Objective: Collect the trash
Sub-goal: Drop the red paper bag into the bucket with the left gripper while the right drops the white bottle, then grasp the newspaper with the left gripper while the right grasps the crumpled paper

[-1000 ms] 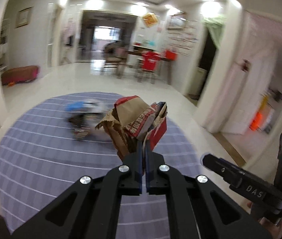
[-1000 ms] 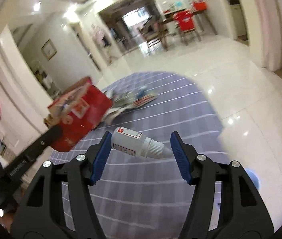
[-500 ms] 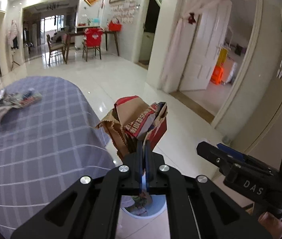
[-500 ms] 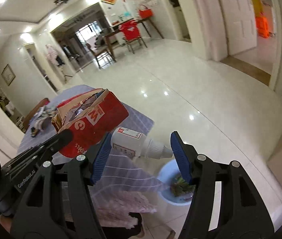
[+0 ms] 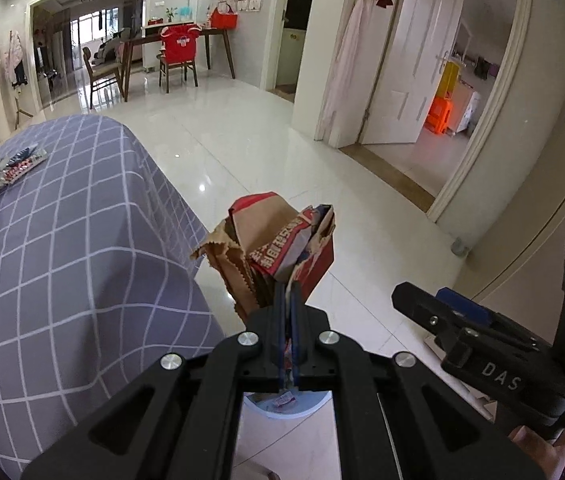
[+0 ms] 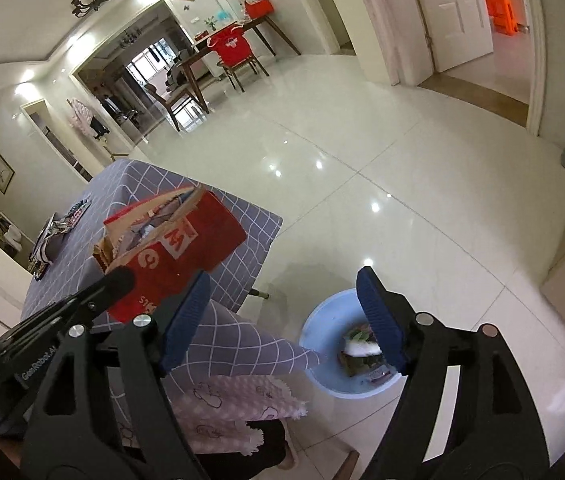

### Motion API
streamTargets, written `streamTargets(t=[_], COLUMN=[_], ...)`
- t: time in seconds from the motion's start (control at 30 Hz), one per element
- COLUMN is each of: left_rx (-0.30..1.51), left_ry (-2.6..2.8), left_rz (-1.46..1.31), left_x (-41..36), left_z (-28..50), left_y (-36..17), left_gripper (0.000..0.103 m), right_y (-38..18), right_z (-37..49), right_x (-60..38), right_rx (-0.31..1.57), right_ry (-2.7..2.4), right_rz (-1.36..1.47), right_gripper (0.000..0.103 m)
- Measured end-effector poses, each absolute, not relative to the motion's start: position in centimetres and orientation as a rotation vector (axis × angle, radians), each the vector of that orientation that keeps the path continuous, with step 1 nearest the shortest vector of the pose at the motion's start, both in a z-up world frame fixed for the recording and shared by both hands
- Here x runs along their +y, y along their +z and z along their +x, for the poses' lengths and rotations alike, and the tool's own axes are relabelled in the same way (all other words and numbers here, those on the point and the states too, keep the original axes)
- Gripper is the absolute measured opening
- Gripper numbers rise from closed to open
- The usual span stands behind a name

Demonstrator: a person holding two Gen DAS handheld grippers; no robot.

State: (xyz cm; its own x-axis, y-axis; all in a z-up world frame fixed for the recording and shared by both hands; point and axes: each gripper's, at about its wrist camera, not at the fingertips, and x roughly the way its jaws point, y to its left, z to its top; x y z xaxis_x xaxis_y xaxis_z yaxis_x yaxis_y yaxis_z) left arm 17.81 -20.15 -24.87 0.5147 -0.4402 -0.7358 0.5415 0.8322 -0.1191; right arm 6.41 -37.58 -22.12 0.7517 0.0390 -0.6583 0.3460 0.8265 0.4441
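Left tool (image 5: 290, 312): pinching crumpled red-brown paper bag (image 5: 274, 252) | right tool (image 6: 282, 316): wide, empty | round blue bin (image 6: 322, 320)

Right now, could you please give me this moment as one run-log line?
left gripper: shut on crumpled red-and-brown paper bag | right gripper: open, empty | round pale-blue plastic bin: below right fingers, trash inside

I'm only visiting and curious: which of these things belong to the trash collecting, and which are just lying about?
Job:
- crumpled paper bag in left hand-held gripper
- blue bin
- wrappers on table
- open right hand-held gripper

Lying about:
- dining chairs
- red basket
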Motion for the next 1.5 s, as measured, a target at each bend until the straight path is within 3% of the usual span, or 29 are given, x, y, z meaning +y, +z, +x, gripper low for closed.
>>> streamTargets(t=[0.77, 0.87, 0.93, 0.97, 1.5], left_rx=[0.871, 0.882, 0.905, 0.904, 0.822], left_ry=[-0.655, -0.689, -0.633, -0.622, -0.545], left_rz=[0.164, 0.152, 0.146, 0.122, 0.090], left_x=[-22.8, -23.4, -23.2, -22.8, -18.1], left_z=[17.7, 17.8, 18.2, 18.4, 17.7], left_y=[-24.8, -24.9, -25.2, -25.2, -21.9], left_gripper=[0.003, 0.020, 0.058, 0.062, 0.062], right_y=[-20.8, -20.5, -20.4, -20.4, -18.7], right_z=[3.4, 2.9, 2.8, 2.7, 5.3], right_x=[-38.4, -38.7, -39.1, -39.2, -35.7], right_rx=[0.623, 0.604, 0.604, 0.607, 0.621], right_ry=[-0.207, -0.224, -0.234, -0.237, -0.160], right_rz=[0.601, 0.598, 0.612, 0.617, 0.567], right_gripper=[0.077, 0.078, 0.078, 0.078, 0.079])
